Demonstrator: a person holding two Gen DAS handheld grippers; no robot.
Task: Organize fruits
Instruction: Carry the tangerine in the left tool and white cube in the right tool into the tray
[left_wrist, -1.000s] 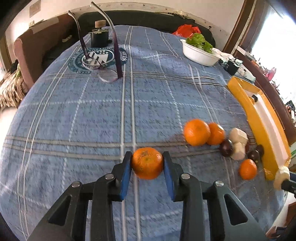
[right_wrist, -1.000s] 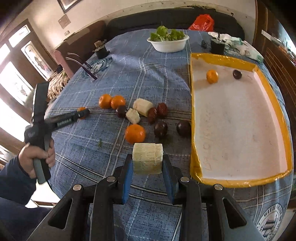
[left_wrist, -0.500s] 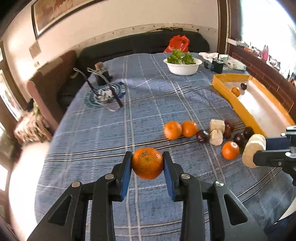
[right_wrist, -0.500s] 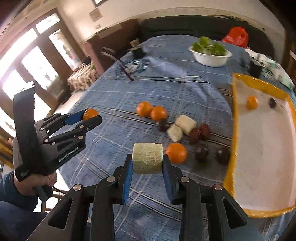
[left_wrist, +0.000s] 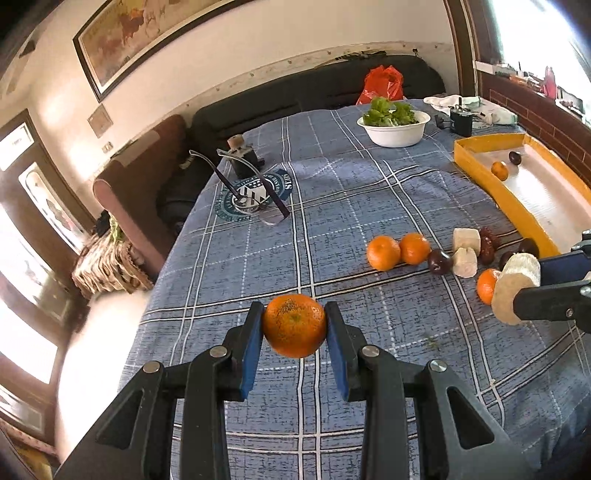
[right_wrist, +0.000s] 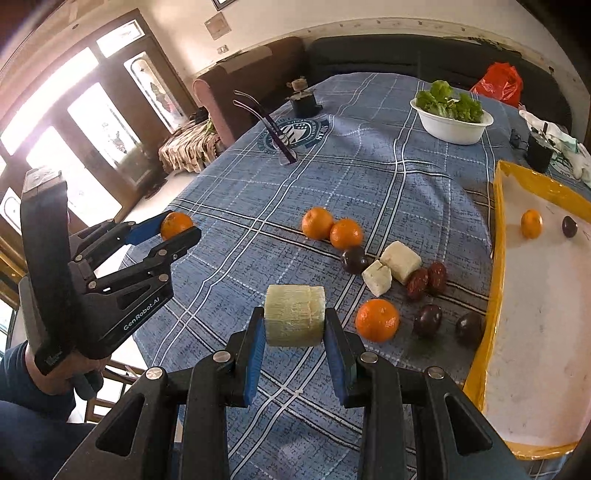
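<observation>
A mandarin (left_wrist: 294, 325) sits pinched between the blue pads of the left gripper (left_wrist: 294, 328), lifted clear above the blue plaid tablecloth (left_wrist: 332, 192). Over on the other side, the right gripper (right_wrist: 294, 321) is clamped just as narrowly on a pale, fibrous peeled chunk (right_wrist: 294, 315), also held up off the cloth.

Below them, the loose fruit lies in a cluster: 2 mandarins (right_wrist: 330, 228) touching each other, 2 white chunks (right_wrist: 391, 267) side by side, 2 red dates (right_wrist: 426, 280), 3 dark round fruits and 1 more mandarin (right_wrist: 377, 319) just beyond the held chunk.

To the right of that cluster, the yellow-rimmed tray (right_wrist: 495, 258) with its white floor already has 1 small mandarin (right_wrist: 531, 223) and 1 dark fruit (right_wrist: 569, 226) near its far end, slightly apart.

Farther back stands a white bowl of greens (right_wrist: 452, 122), and glasses (left_wrist: 255, 199) rest lenses-down on the printed crest. A hand (right_wrist: 66, 376) in a dark sleeve grips the left handle.
</observation>
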